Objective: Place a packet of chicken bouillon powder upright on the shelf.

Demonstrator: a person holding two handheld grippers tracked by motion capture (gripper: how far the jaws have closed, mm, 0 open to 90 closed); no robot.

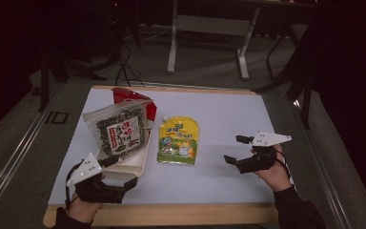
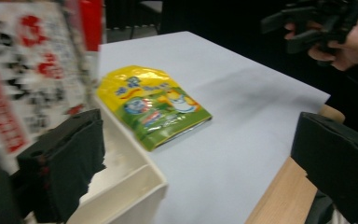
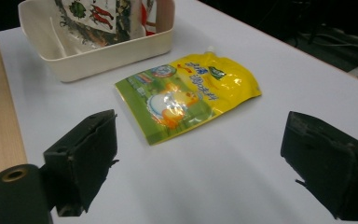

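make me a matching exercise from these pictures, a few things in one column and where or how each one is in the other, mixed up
Things:
1. yellow pouch
2. seaweed bag
3. cream bin
4. right gripper

Places or states:
A. standing up inside the bin
B. lying flat on the white mat
C. jaws apart, nothing between them
D. holds two snack bags

Pairs: 1-B, 2-A, 3-D, 4-C

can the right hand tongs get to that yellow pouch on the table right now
Probably yes. The right tongs are open and aimed at the yellow pouch, which lies flat with bare table between them.
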